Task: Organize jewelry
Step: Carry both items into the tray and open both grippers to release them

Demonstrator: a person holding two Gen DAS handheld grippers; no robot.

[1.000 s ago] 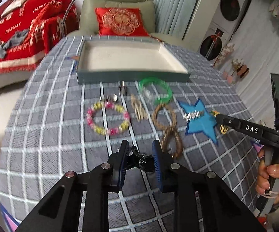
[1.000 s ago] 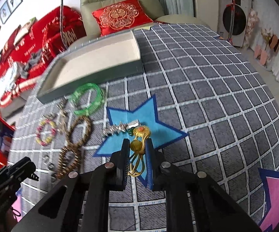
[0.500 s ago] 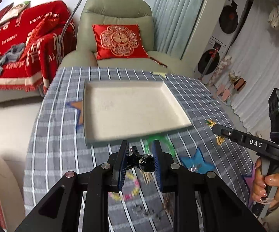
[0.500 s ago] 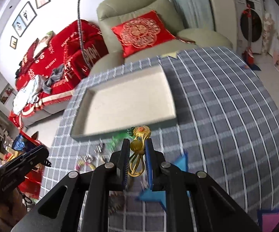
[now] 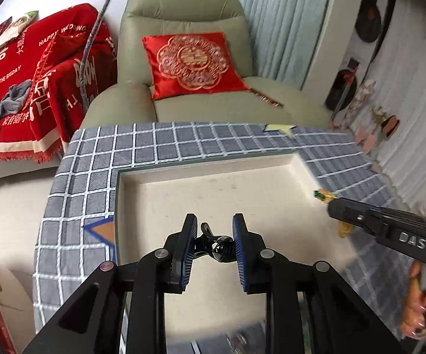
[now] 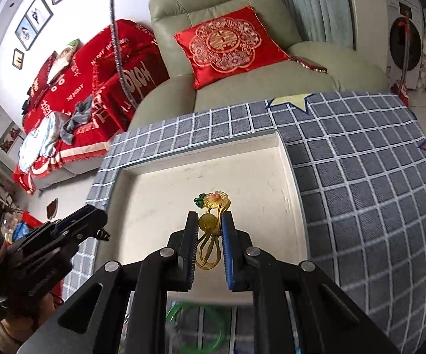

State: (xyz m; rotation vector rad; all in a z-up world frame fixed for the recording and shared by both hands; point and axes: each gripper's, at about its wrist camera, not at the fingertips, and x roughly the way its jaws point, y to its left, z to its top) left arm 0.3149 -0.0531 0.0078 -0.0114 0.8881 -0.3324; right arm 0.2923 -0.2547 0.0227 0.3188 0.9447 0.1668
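Both grippers sit over the tray (image 5: 142, 200) – a shallow cream-lined box on the grey checked tablecloth (image 5: 74, 206), filling the centre of each wrist view. Each carries one piece, so my read is a two-handed drop-off: pieces held above the bare liner so they can be let go inside the walls rather than on the cloth.

Left gripper (image 5: 214, 249): jaws partly closed, pinching a small black glossy clip (image 5: 217, 243) (hair clip or brooch, can't tell which) between the blue pads, lower centre of its frame. It spans the gap, both pads on it.

Right gripper (image 6: 209, 243): jaws nearly together, clamped on a gold hair ornament (image 6: 211, 221) – flower head with a green bit sticking out past the fingertips, looped prongs trailing back between the pads. Centre of its frame, over the tray's middle.

From the left view the right gripper comes in at right edge with the gold piece at its tip, near the tray's right wall; a hand (image 5: 419, 303) on its handle at lower right.

A green bangle (image 6: 195, 324) lies on the cloth at the bottom edge of the right view, just outside the tray's near wall. Tray looks empty where visible.
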